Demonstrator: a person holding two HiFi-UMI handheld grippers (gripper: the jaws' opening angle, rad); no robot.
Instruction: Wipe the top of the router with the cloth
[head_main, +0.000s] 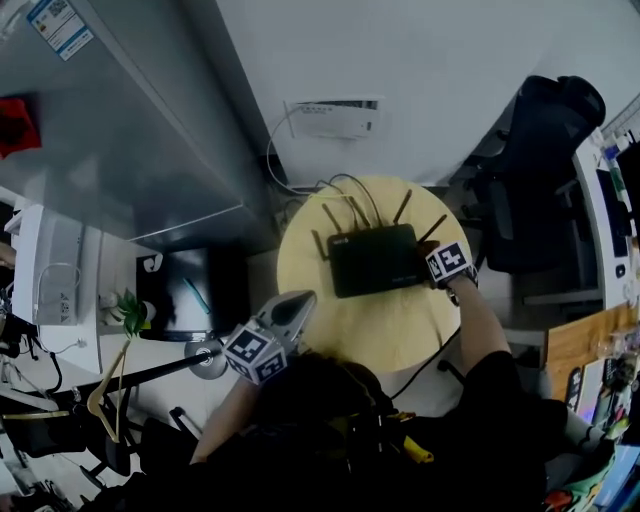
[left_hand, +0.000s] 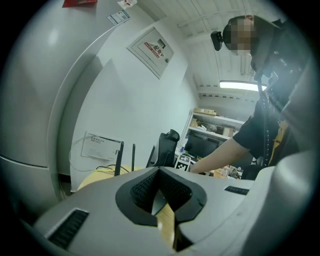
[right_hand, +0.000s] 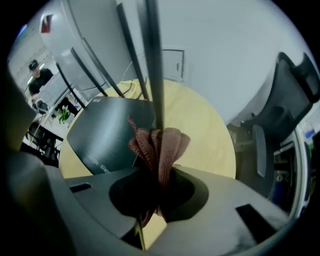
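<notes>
Round yellow table (head_main: 400, 330); black office chair (head_main: 540, 170) beside; white wall box (head_main: 335, 118).

Router and cloth
Black router (head_main: 374, 259), antennas up, lies flat toward the table's (head_main: 400, 330) far edge; bunched brown-pink cloth (right_hand: 159, 145), clamped in the right gripper (right_hand: 156, 197), at its right end.

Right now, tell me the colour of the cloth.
The cloth is reddish brown; the right gripper view shows it best.

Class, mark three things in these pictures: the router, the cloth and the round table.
router (head_main: 373, 260): head view, middle of its black top.
cloth (right_hand: 160, 147): right gripper view, its bunched brownish folds.
round table (head_main: 392, 330): head view, bare yellow top near the router.
</notes>
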